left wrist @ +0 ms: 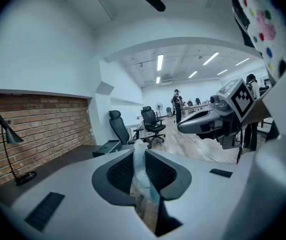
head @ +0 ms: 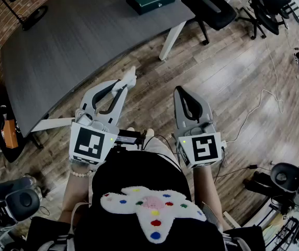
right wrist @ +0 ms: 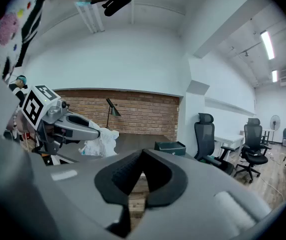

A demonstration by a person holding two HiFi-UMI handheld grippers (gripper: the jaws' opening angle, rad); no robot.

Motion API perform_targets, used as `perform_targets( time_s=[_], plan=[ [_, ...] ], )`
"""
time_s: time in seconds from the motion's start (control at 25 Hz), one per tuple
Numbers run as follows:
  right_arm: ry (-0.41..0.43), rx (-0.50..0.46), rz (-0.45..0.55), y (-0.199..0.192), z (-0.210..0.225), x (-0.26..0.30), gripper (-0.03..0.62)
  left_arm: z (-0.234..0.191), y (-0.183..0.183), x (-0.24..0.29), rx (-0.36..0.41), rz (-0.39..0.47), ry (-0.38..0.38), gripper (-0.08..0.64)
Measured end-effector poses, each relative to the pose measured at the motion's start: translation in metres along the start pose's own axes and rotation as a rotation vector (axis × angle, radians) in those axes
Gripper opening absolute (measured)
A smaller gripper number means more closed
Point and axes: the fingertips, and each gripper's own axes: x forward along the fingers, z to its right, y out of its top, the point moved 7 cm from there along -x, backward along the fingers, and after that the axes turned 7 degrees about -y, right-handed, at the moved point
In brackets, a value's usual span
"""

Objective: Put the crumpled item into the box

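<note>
No readable text, label, brand or number anywhere.

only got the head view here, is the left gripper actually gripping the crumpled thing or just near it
Observer: Gripping it. In the left gripper view, the left gripper has its jaws closed on the crumpled item, which runs up between them.
Operator: and the right one, anything in it
Observer: Nothing. The right gripper view shows the right gripper with its jaws together and nothing between them.
Operator: anyone else around
Observer: Yes. The left gripper view shows a person standing far down the room, past the office chairs.
</note>
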Motion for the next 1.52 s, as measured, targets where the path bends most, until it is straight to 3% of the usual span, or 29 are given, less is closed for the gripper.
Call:
perform_targets(
  time_s=[0.64,1.24,1.52],
  plan=[
    [0.001,0.007,0.024,-0.003,0.006,-0.008,0.008,0.013,0.004,0.003,-0.005,0.004,0.018,0.058],
    [0.078,0.007,0.056,-0.019,0.04,-0.037,0.008,0.061,0.017,0.012,-0.001,0.037,0.096,0.058],
    [0.098,0.005,0.061,-0.018,0.043,-0.025,0.009,0.055,0.017,0.015,-0.016,0.043,0.116,0.058]
  ],
)
